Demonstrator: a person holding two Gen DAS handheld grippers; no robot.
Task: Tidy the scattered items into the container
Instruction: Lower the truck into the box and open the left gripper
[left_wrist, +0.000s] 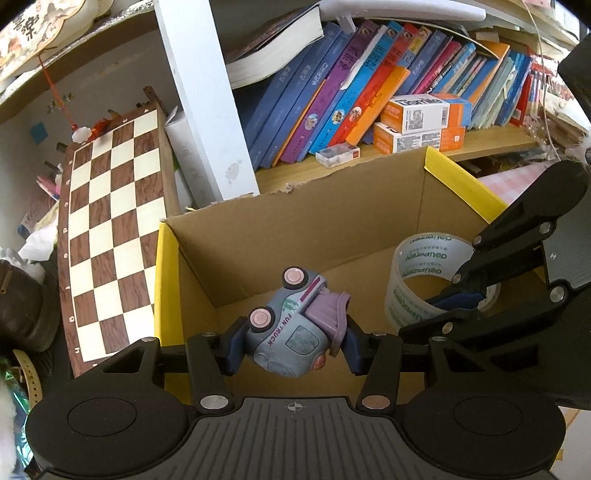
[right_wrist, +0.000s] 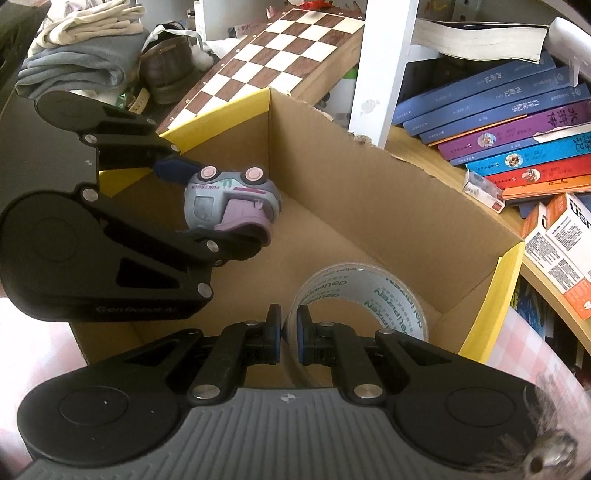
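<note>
Both tongs reach down into the box (left_wrist: 388, 192) together. Left tongs (left_wrist: 291, 343) stand partly open, their pads clamped on the toy truck (left_wrist: 291, 325), which hangs on its side with pink wheels at 12 o'clock. It hangs over the box's floor, near the corner at 10 o'clock in the left view. Gripping it across the body keeps it from rolling, and holding it low should allow a soft set-down rather than a drop.

Right tongs (right_wrist: 288, 334) are nearly closed, pinching the wall of the tape roll (right_wrist: 354, 299), one pad inside the ring and one outside. That grip suits a hollow ring too wide to span. The roll sits upright in the box, at 3 o'clock from the truck in the left view; whether it rests on the floor I cannot tell.

Apart from truck and roll, the box looks bare. Both items seem ready for release.
</note>
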